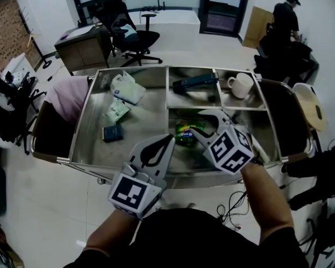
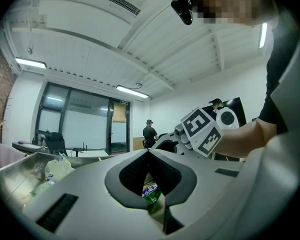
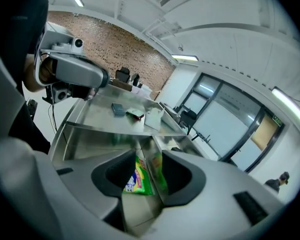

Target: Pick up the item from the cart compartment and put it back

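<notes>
A green snack packet (image 1: 184,132) lies in the cart's near right compartment, close to the divider. My right gripper (image 1: 204,122) hangs just over it with its jaws apart. In the right gripper view the green packet (image 3: 137,176) shows between the pads of my right gripper (image 3: 148,155) and apart from them. My left gripper (image 1: 168,140) hovers over the cart's front rim, to the left of the packet, with its tips together and nothing in them. In the left gripper view the green packet (image 2: 150,193) shows through the gap behind the tips of my left gripper (image 2: 149,153).
The steel cart (image 1: 80,124) holds a white bag (image 1: 127,87), a pale green packet (image 1: 117,110) and a small dark box (image 1: 113,133) in its big left compartment. A dark long item (image 1: 194,82) and a white mug (image 1: 241,85) lie in the far compartments. A person (image 1: 285,18) stands far back right.
</notes>
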`<state>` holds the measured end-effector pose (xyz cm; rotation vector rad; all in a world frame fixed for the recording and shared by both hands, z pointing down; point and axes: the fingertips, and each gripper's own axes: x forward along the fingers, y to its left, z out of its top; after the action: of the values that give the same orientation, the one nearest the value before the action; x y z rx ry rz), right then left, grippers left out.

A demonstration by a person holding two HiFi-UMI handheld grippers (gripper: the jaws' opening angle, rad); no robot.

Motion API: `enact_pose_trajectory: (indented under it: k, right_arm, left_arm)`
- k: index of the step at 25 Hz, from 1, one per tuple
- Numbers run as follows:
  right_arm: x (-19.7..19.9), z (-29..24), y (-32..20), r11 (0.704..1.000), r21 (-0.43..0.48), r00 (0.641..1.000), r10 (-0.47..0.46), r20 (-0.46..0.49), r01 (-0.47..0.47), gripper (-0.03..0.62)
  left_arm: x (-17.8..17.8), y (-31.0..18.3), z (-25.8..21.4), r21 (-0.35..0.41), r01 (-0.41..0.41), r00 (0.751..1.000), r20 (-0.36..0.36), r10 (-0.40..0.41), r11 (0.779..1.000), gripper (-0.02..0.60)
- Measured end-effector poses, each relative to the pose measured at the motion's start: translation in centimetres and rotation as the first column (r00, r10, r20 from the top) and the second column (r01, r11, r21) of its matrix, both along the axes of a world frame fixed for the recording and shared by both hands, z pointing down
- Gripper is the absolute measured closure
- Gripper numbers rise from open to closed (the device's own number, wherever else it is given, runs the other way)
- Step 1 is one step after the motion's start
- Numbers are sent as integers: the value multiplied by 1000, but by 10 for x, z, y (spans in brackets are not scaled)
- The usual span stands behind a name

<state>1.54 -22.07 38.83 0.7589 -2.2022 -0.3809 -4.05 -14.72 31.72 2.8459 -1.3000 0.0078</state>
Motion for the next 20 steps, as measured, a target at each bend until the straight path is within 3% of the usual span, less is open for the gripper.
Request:
enact_pose_trajectory:
  k: [2, 5, 12, 15, 17, 20]
  right_arm:
    - [1, -1, 0, 1000, 0, 1000, 9, 13, -9, 414]
    - [2, -5, 0, 1000, 7, 999, 18, 40, -18, 577]
    - [0, -11, 3, 1000, -14, 995, 19, 102, -18, 580]
    - [1, -23, 6, 999, -41, 980, 30, 199, -22, 580]
    - [3, -35, 9, 995, -96, 943, 56, 327, -26, 580]
    - [12, -53, 14, 979, -199, 836, 133, 533, -29, 580]
  left_arm:
    - [1, 1, 0, -1, 0, 1000, 0, 0, 1000, 581]
    - [2, 2, 0, -4, 0, 1000, 3, 0, 1000, 581]
    - [3, 0, 2, -5, 1, 1000, 5, -1, 1000, 581]
    - [5, -1, 2, -5, -2, 1000, 4, 2, 1000, 581]
    - [7, 0, 2, -5, -4, 1000, 5, 4, 1000, 581]
    - [8, -1, 1, -5, -4, 1000, 4, 4, 1000, 581]
